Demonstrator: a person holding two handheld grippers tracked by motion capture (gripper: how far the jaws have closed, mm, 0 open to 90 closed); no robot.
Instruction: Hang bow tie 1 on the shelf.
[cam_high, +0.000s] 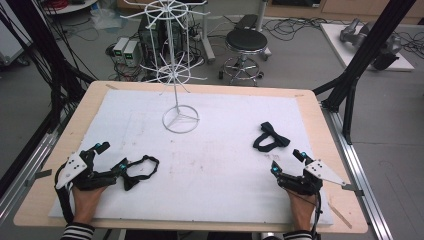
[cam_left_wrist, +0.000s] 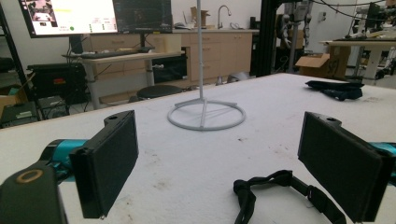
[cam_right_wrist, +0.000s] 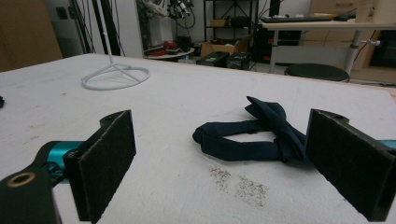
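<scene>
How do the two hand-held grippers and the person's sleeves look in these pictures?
Each gripper, left and right, has a black body, teal accents near the jaws and a pale grey three-cornered plate on top. The jaws carry flat, rectangular black pads with a rough surface. A black cable trails from the left gripper. The sleeves are striped black and white.

No legible text anywhere; monitor (cam_left_wrist: 70, 16) in the left gripper view shows windows and lines too small and blurred to read; cardboard box (cam_left_wrist: 322, 63) bears a dark mark, unreadable; bench, tongs and bow ties carry no readable labels
</scene>
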